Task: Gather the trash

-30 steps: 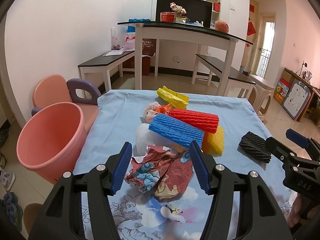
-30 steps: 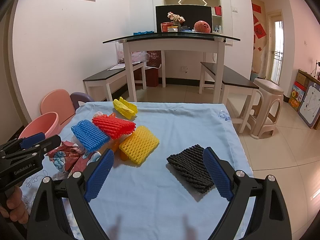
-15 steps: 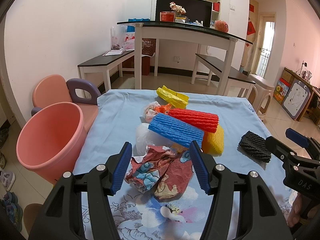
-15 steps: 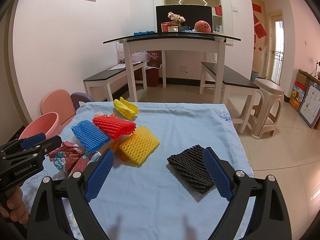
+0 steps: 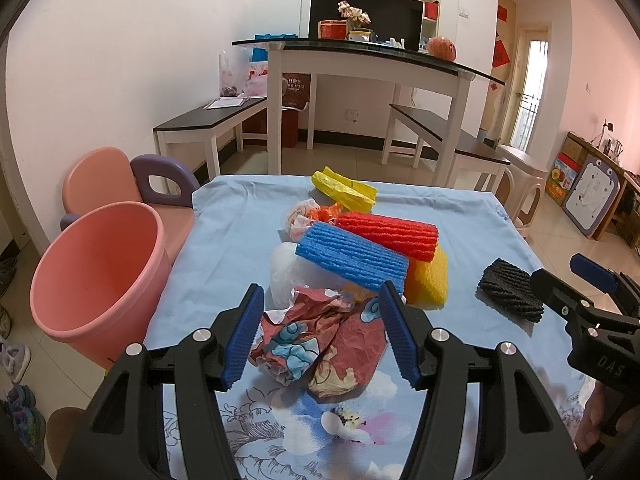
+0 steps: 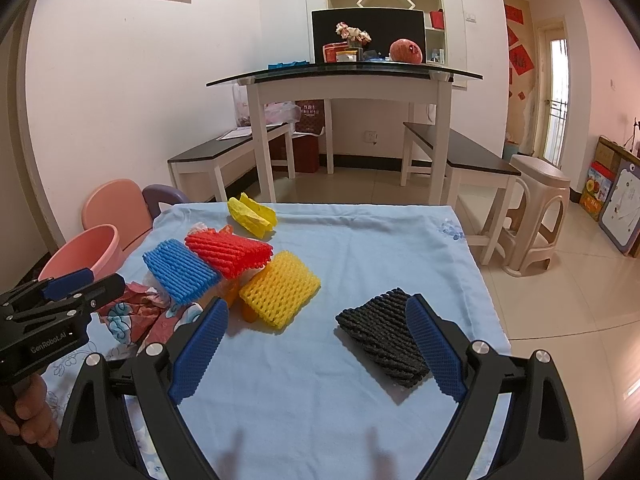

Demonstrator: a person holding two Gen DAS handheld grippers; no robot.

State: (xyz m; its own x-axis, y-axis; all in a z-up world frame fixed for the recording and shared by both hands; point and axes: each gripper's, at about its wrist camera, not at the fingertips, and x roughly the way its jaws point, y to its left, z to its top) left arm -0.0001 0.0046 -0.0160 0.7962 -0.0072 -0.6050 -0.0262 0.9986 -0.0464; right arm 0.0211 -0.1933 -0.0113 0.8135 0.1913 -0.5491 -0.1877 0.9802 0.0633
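- Trash is lying scattered on the blue-cloth-covered desk [image 5: 224, 240]: a crumpled red paper wrapper with blue floral print [image 5: 320, 340], a blue ribbed foam fruit net [image 5: 352, 258], a red ribbed foam net [image 5: 388, 234], a yellow foam mesh net [image 6: 280, 289], a folded yellow foam piece [image 5: 344, 190], a white plastic bag [image 5: 292, 268] and a black foam net [image 6: 380, 336].
- Left gripper [image 5: 322, 334] is hovering with its jaws wide open on either side of the crumpled wrapper, gripping nothing; whether the pads are touching the paper is hard to judge from this angle.
- Right gripper [image 6: 316, 344] is also standing wide open and empty, with the black net just inside its right-hand pad and sitting off-centre.
- For a clean pick, the left jaws should probably be lowering until the pads are bracketing the thickest bunch of paper, then closing slowly so the loose folds are gathering in and not slipping out.
- Crumpled paper is likely springing back, so a firm close matters; the blue net and white bag are lying just behind the wrapper and could be getting dragged along.
- Round salmon-pink plastic bin [image 5: 96, 276] is standing beside the desk's left edge, mouth open, a short carry for the left hand.
- Right jaws would do well to be shifting rightward to centre the black net before closing.
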